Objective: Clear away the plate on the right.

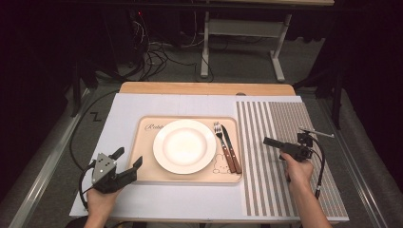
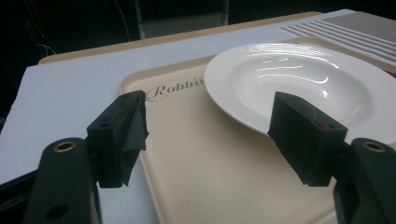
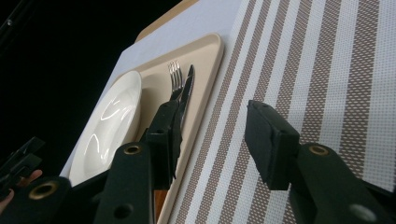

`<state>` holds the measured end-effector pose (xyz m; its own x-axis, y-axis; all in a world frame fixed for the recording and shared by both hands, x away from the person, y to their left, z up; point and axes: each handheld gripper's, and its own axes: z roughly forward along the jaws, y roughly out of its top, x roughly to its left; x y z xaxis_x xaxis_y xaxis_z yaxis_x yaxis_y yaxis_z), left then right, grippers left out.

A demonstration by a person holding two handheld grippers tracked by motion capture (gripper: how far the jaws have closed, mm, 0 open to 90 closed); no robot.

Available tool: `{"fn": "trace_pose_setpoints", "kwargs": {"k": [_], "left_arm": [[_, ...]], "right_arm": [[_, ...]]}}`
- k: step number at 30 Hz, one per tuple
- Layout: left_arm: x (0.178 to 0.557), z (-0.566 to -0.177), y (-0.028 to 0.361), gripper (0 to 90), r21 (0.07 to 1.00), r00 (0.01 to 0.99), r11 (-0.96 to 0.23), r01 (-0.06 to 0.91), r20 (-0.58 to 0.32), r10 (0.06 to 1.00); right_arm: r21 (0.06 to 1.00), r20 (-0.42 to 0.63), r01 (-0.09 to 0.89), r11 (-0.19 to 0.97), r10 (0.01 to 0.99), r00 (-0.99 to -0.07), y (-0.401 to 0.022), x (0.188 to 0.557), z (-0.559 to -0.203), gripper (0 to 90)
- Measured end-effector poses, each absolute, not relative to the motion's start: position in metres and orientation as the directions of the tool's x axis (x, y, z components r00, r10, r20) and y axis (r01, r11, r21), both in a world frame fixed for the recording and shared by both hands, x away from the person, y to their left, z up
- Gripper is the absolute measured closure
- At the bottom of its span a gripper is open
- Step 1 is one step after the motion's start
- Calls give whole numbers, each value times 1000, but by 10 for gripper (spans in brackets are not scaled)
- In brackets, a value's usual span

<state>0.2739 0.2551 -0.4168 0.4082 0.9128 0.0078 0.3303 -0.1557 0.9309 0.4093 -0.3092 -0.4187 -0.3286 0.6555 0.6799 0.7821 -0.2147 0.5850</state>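
On the table (image 1: 123, 199) sits a tan tray (image 1: 145, 172), and a white plate (image 1: 184, 145) lies in the middle of it. A fork (image 1: 221, 141) and a knife (image 1: 231, 147) lie side by side on the tray, just right of the plate, with their brown handles toward the person. The fork is the one next to the plate. A little rabbit is drawn on the tray near the handles, and the word "Rabbit" is written in the far left corner of the tray. Right of the tray lies a striped mat (image 1: 285, 118), brown and white. The left tongs (image 1: 128, 159) hang just off the near left corner of the tray, held in the left hand (image 1: 100, 202). Their jaws stand wide apart with nothing between them, and they point at the plate. The right tongs (image 1: 272, 142) are over the mat, held in the right hand (image 1: 299, 170), and they point left toward the knife and fork without touching them. Their jaws are partly apart and hold nothing. Past the table, the floor is dark, with cables on it.
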Motion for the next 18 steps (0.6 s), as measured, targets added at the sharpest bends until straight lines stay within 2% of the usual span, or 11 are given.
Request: {"fn": "trace_pose_setpoints", "kwargs": {"k": [3, 6, 18], "left_arm": [[274, -418, 255, 285, 927, 406, -156, 340, 4, 914], [274, -418, 257, 285, 929, 408, -116, 351, -40, 912], [274, -418, 258, 286, 928, 403, -129, 349, -24, 915]], "right_arm": [[587, 674, 784, -203, 659, -333, -311, 407, -418, 564], [590, 670, 781, -202, 663, -335, -313, 405, -417, 561], [599, 665, 767, -229, 675, -319, -333, 394, -421, 524]]}}
